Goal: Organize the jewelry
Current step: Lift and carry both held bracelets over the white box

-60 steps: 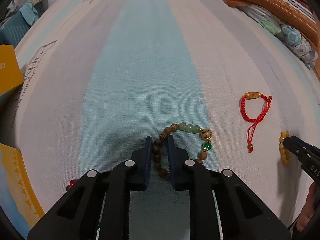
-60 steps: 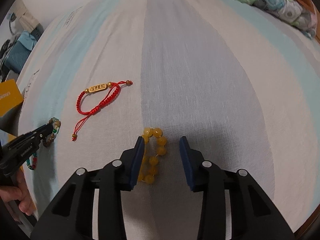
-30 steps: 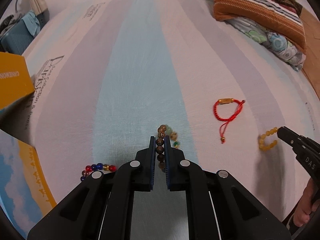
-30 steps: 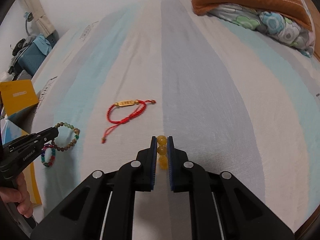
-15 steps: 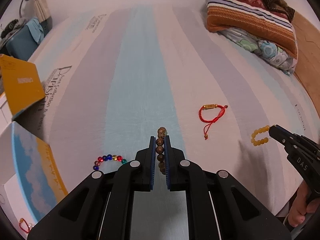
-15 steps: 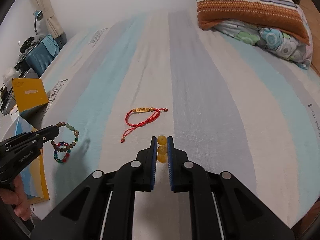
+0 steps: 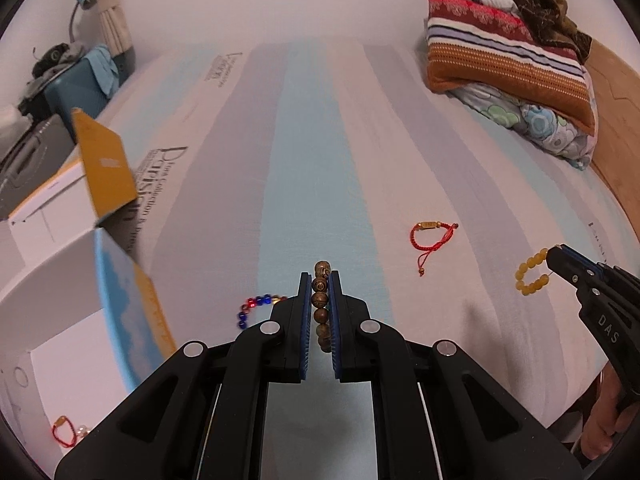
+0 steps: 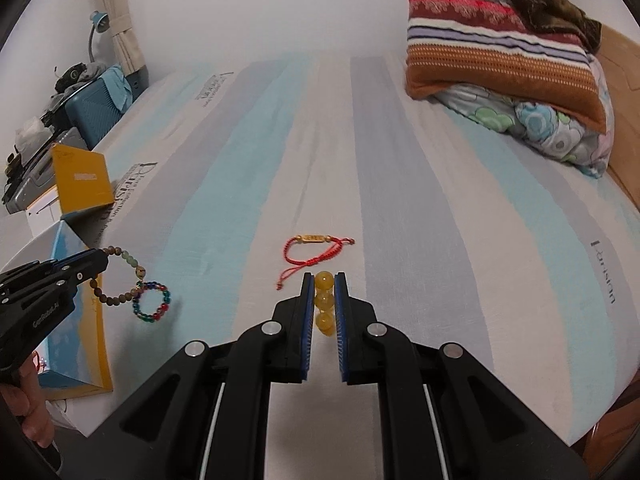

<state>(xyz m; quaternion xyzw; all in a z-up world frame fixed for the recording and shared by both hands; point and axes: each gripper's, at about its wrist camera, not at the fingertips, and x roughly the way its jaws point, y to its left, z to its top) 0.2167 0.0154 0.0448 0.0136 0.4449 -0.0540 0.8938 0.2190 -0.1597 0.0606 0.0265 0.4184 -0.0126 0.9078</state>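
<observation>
The wooden bead bracelet (image 7: 321, 309) sits pinched between my left gripper (image 7: 320, 312) pads at lower centre of the left view, its loop dangling free, as the right view shows at mid left. My right gripper (image 8: 324, 306) is closed on the yellow bead bracelet (image 8: 324, 302), three amber beads stacked between the pads at centre of its frame. Both feel light to my judgement, but the beads are round and hard, so they could roll out of a pinch; the strands are floppy and will swing. Gripping across one or two beads, as now, looks right.

Below them on the striped bedsheet (image 8: 400, 160) lie the red cord bracelet (image 8: 316, 250), just past my right fingertips, and the multicoloured bead bracelet (image 8: 152, 302) at lower left. An open box (image 7: 60, 280) with a blue-and-yellow lid waits at the left edge, probably the destination.
</observation>
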